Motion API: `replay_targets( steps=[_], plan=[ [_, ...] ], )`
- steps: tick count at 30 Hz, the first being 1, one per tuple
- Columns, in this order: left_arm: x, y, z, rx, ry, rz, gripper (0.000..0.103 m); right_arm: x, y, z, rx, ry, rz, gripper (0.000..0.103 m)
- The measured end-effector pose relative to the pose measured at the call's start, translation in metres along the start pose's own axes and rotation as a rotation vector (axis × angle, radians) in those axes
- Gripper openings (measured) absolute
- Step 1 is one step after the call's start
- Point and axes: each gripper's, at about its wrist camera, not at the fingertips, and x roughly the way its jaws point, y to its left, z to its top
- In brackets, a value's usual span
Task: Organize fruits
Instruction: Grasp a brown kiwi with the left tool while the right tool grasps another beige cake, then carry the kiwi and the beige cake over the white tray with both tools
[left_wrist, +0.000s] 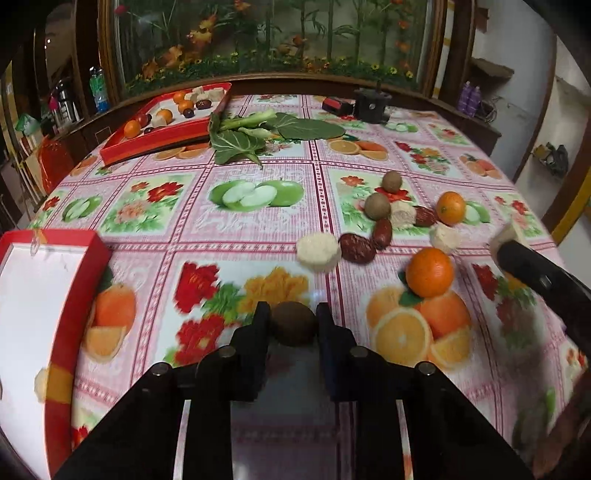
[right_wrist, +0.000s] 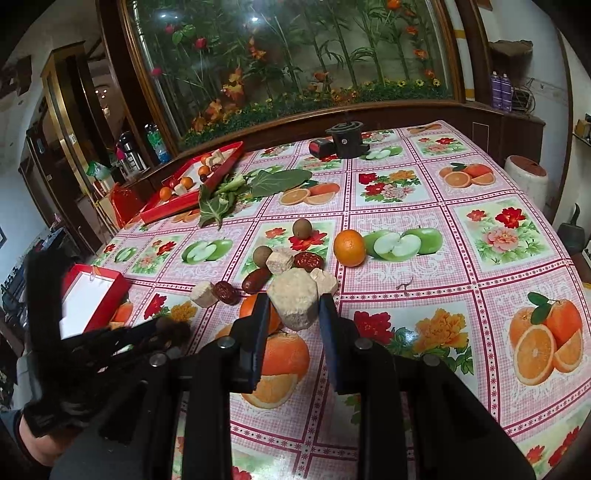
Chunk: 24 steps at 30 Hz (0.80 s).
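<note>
My left gripper is shut on a brown kiwi, held above the fruit-print tablecloth. An empty red tray lies to its left. My right gripper is shut on a pale beige chunk; it also shows at the right edge of the left wrist view as a dark gripper. Loose on the cloth lie oranges, kiwis, red dates and more beige chunks. An orange sits partly hidden behind the right gripper's left finger.
A second red tray with several fruits stands at the far left of the table, with leafy greens beside it. A black device sits at the back edge. A wooden-framed glass display backs the table. A gloved hand holds the left gripper.
</note>
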Motion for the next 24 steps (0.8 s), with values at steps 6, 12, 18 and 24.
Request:
replay_targets(
  steps=[6,12,18,24],
  plan=[
    [-0.035,0.029,-0.02,-0.041,-0.02,-0.025,0.024,-0.016,0.015,-0.008,-0.038,-0.002,-0.005,0.029],
    [-0.066,0.042,-0.039,-0.05,-0.044,-0.054,0.024,-0.048,0.031,-0.031,-0.06,-0.001,-0.019,0.029],
    [-0.092,0.045,-0.053,-0.039,-0.079,-0.092,0.024,-0.081,0.043,-0.059,-0.042,-0.002,-0.028,0.029],
    [-0.112,0.051,-0.068,-0.036,-0.11,-0.117,0.024,-0.105,0.056,-0.084,-0.023,-0.014,-0.021,0.029]
  ],
)
